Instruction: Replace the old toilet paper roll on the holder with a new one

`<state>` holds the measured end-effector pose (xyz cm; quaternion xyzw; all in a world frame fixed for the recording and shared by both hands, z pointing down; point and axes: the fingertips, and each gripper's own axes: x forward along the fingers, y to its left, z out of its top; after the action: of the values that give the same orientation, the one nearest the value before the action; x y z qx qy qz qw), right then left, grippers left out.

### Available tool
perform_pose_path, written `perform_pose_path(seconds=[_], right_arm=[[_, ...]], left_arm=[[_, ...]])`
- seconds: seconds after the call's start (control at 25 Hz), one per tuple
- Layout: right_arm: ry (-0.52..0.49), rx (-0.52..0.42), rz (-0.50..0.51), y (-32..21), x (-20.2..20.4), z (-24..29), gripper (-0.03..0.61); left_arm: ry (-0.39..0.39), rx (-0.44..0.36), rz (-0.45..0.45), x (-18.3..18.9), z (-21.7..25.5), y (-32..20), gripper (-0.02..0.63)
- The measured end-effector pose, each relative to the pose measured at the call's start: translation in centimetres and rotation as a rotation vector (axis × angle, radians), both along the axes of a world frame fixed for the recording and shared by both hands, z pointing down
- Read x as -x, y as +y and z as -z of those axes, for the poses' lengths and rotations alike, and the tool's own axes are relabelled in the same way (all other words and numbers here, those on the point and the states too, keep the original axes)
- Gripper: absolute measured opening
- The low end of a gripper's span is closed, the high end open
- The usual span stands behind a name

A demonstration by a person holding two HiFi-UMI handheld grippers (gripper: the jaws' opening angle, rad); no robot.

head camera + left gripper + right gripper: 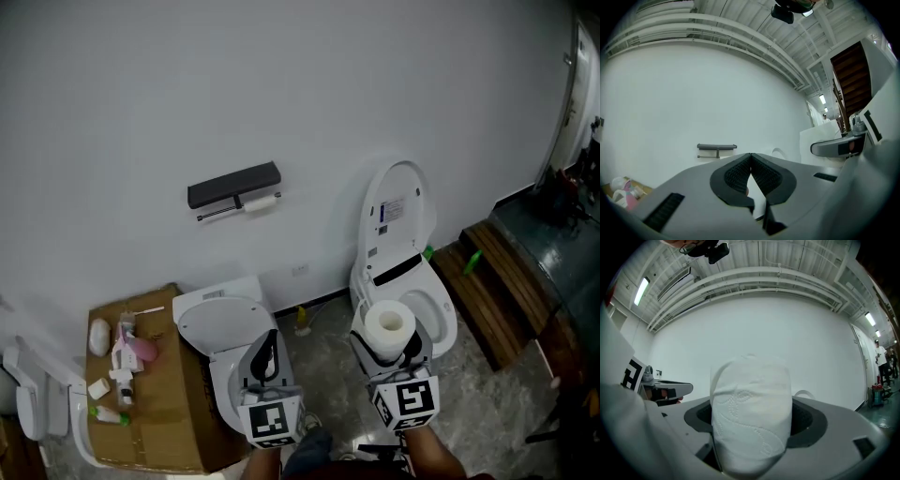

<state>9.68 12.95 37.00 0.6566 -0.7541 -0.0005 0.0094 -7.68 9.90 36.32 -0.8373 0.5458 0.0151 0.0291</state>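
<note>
White wall (281,94), holder (234,185); new roll (751,413) in right claw (389,339)

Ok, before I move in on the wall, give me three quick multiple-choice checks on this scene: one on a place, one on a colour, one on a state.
1. Where is the paper holder?
A) on the wall, left of the toilet with the raised lid
B) on the cardboard box
C) on the floor by the wooden steps

2. What colour is the holder's top shelf?
A) white
B) red
C) black

3. What is the right gripper doing?
A) open, empty
B) gripping a full white roll
C) fully shut on nothing

Answers:
1 A: the head view shows it mounted on the white wall, up and left of that toilet.
2 C: the shelf is a dark bar against the pale wall.
3 B: the right gripper view shows the roll between its jaws.
</note>
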Motion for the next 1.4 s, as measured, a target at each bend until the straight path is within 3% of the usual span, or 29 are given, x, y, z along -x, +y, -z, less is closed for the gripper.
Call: perform_pose_path(seconds=[0.36,0.56,0.68,0.88,1.0,1.4], right_arm=[[0.033,0.004,0.047,-11.6,4.8,0.6,0.419],[0.03,0.01,0.047,-15.8,5.8,0.4,0.417],[0.033,0.012,0.056,-18.0,5.8,0.3,0.417],[0.033,0.01,0.087,-21.9,4.6,-0.2,0.419],[0.018,0.014,0.115,-25.1,3.1,-0.7,0.417],[-0.017,0.042,0.247,-34.9,-2.7,-1.4,0.417]], left_arm=[[0.04,0.012,0.027,3.4,0.6,-10.4,0.015],[0.018,0.032,0.032,4.7,-0.5,-14.7,0.015],[0.045,0.027,0.036,4.4,0.2,-16.8,0.015],[0.011,0.061,0.067,3.0,-0.4,-20.0,0.015],[0.026,0.032,0.093,1.4,-0.4,-22.9,0.015],[-0.003,0.036,0.25,-4.1,-0.7,-31.1,0.015]])
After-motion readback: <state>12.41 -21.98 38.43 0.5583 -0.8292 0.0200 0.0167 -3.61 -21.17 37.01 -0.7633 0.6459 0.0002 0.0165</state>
